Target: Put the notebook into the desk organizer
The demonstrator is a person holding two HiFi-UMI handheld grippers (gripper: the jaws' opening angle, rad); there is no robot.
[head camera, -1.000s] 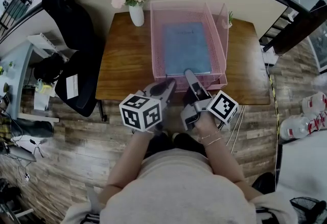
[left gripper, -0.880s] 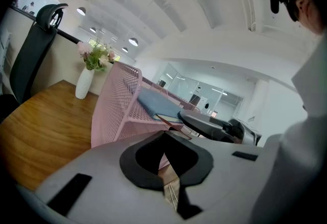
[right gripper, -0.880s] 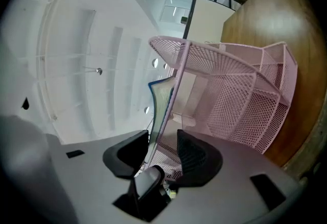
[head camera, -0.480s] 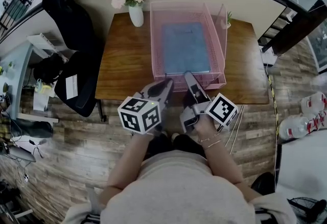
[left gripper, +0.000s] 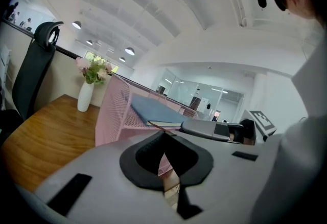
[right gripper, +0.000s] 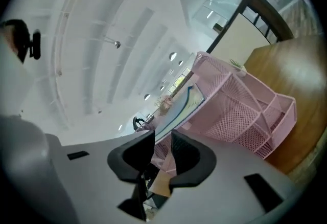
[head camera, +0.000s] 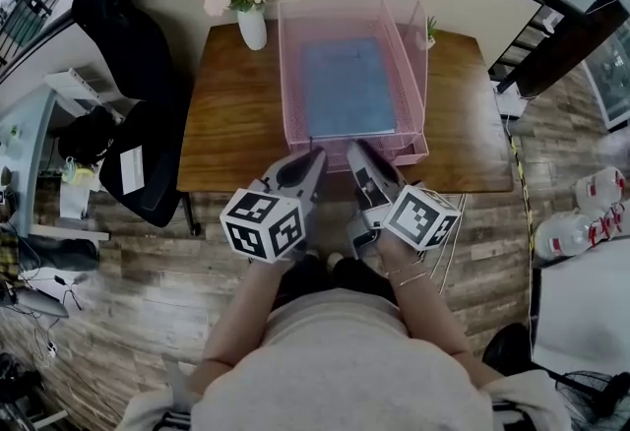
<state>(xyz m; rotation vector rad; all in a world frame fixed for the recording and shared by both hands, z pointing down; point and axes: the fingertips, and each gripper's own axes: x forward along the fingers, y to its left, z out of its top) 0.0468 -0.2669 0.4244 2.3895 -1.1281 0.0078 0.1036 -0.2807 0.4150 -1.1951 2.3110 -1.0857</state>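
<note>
While the blue notebook (head camera: 346, 88) is lying flat inside the pink desk organizer (head camera: 288, 75) on the wooden surface (head camera: 231, 114), left gripper (head camera: 314, 157) hovering just before the organizer, fingers pressing together, empty, right gripper (head camera: 357, 151) alongside, fingers just closing to a narrow gap, gripping nothing.

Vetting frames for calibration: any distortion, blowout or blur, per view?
Head view: strong barrel bend, table edges bow; light even, focus sharp. Left gripper view: black corners, ceiling washed pale, organizer clear. Right gripper view: whole scene tilted, ceiling blown out, table at the right edge smeared.
</note>
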